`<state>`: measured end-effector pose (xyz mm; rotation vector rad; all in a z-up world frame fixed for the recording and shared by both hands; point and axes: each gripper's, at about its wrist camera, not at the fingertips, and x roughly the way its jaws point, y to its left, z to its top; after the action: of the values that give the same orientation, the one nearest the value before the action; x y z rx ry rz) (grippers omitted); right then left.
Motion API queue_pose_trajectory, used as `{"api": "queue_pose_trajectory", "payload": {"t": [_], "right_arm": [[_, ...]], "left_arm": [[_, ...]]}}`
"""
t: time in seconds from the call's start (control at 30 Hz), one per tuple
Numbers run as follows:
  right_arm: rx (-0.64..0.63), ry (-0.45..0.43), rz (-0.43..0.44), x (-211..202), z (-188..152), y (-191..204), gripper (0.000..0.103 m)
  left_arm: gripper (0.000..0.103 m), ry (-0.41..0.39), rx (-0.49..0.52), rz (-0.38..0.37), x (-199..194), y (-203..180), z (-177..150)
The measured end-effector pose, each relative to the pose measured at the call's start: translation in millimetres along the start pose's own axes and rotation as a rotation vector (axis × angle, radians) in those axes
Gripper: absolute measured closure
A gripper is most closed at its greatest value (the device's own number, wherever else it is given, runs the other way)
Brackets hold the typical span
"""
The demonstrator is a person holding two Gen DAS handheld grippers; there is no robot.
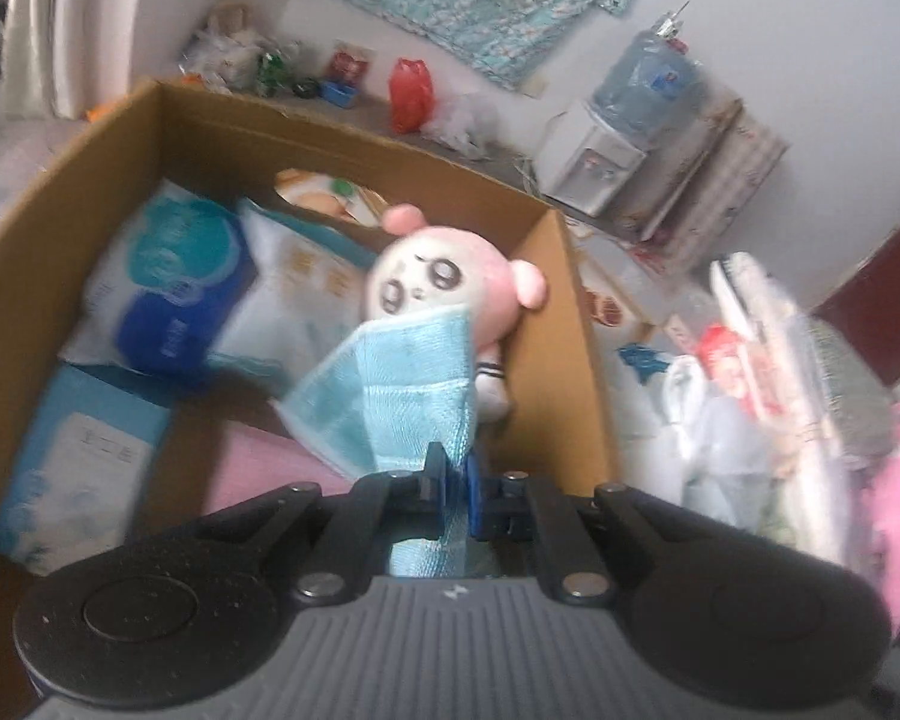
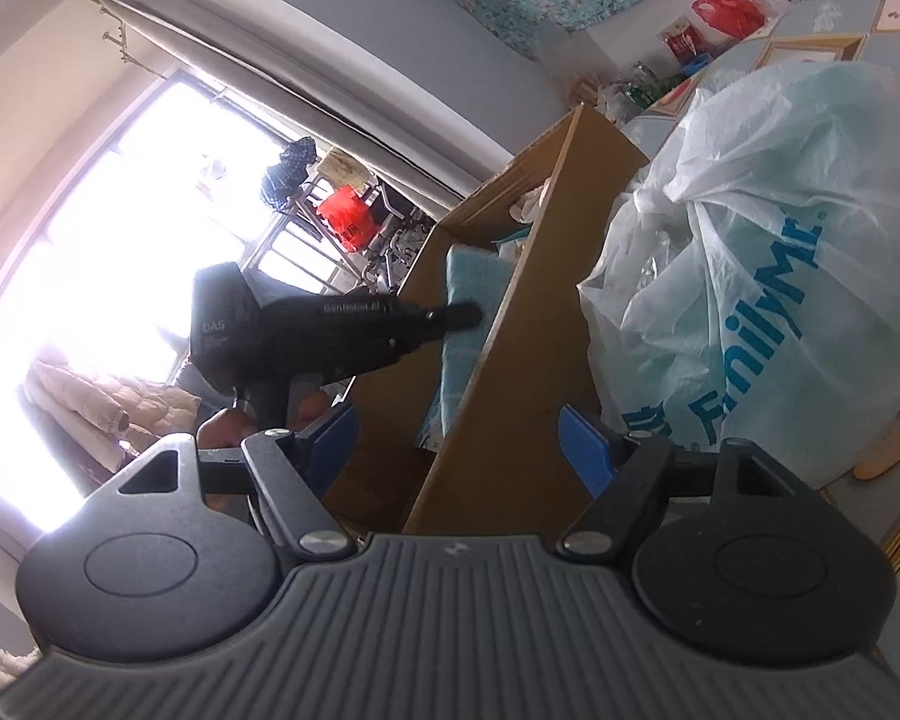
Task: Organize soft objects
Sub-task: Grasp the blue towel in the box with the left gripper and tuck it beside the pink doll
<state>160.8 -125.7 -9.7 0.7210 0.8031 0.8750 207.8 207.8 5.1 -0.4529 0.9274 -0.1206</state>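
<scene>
My left gripper (image 1: 455, 480) is shut on a light blue towel (image 1: 390, 396) and holds it over the open cardboard box (image 1: 60, 204). In the box lie a pink and white plush doll (image 1: 444, 282), a blue and white tissue pack (image 1: 174, 276), a white soft pack (image 1: 300, 294) and a pale blue pack (image 1: 72, 468). In the right wrist view my right gripper (image 2: 457, 450) is open and empty, its blue fingers (image 2: 582, 450) on either side of the box's near wall (image 2: 510, 396). The left gripper (image 2: 330, 324) and the towel (image 2: 468, 300) show there too.
A white plastic shopping bag (image 2: 750, 252) stands right of the box. Plastic bags and packets (image 1: 750, 396) pile up on the right. A water dispenser (image 1: 618, 144) and a red bag (image 1: 411, 93) are behind the box. A bright window (image 2: 120, 228) is at left.
</scene>
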Motion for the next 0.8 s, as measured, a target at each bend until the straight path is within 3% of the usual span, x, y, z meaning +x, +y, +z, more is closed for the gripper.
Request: {"api": "queue_pose_trajectory", "payload": {"t": [0.23,0.4,0.6,0.77,0.8], "right_arm": [[0.014,-0.006,-0.017,-5,1,-4,0.027],[0.023,-0.014,-0.028,-6,3,-8,0.025],[0.031,-0.005,-0.027,-4,1,-10,0.025],[0.033,-0.006,-0.028,-5,1,-10,0.025],[0.033,-0.007,-0.028,-5,1,-9,0.025]], "left_arm": [[0.096,0.156,-0.148,-0.051,54,27,-5],[0.094,0.238,-0.12,-0.008,71,26,-11],[0.094,0.169,-0.055,0.109,62,22,-10],[0.091,0.181,-0.072,0.089,61,26,-12],[0.084,0.187,-0.065,0.089,60,24,-13]]}}
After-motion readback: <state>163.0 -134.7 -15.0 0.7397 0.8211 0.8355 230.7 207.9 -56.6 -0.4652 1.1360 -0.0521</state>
